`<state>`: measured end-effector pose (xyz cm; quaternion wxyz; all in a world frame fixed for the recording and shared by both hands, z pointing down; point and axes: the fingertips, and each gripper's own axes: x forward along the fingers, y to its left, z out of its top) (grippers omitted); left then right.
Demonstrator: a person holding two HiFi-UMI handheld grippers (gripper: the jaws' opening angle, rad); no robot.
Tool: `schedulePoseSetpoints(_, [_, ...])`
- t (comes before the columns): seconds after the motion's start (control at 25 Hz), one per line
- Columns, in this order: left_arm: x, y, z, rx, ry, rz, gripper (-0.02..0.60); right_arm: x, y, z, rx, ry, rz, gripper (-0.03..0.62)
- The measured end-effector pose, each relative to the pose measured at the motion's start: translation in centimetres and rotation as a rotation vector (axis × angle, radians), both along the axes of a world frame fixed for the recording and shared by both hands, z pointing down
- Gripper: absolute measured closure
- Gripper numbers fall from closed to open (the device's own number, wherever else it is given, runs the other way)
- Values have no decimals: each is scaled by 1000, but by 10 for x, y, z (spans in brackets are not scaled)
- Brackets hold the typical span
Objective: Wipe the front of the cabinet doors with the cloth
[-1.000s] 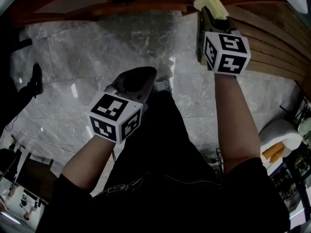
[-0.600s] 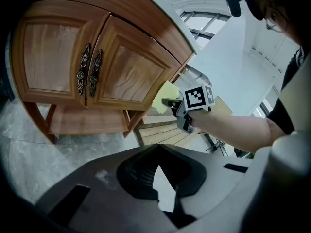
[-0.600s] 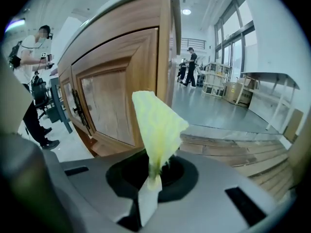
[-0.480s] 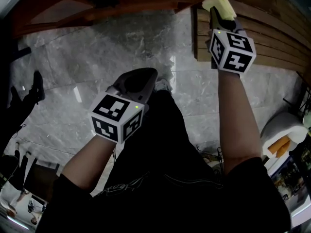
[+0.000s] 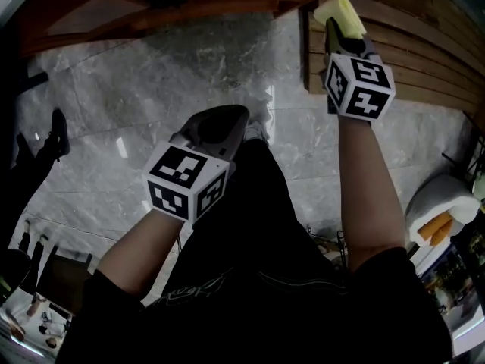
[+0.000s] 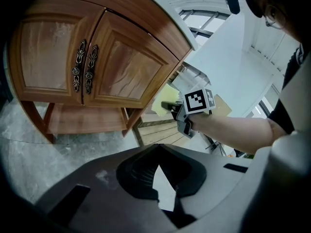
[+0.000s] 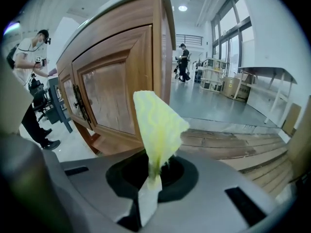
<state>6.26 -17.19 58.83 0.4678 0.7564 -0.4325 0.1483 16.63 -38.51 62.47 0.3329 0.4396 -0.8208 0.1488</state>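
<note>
The cloth [image 7: 158, 125] is pinched in my right claw [image 7: 148, 188], a yellow tuft sticking straight out past the tips and not touching any wood. The cabinet doors [image 7: 104, 93] sit ahead of that claw and off to its left, and I'm looking along them at a slant (not square-on). So I reckon the trick is to swing the claw round to face the panel. Then I'd lean in lightly so the tuft flattens between tips and door, and sweep in long passes without the hard tips scraping. I'd go gently round the handles [image 6: 85, 72]. My left claw [image 6: 163, 188] is pressed together on nothing, well back from the doors, and best left out of it.
</note>
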Motion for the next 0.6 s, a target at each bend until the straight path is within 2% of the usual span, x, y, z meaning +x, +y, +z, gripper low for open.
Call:
schedulePoseSetpoints(0.24, [-31,5,8,0,-28,-54,575,-35,19,13,-37,-4,-56,553])
schedulePoseSetpoints(0.6, [-86,27,18,-19,-40,-182,575,-124,54,34,-84,-4,-235,553])
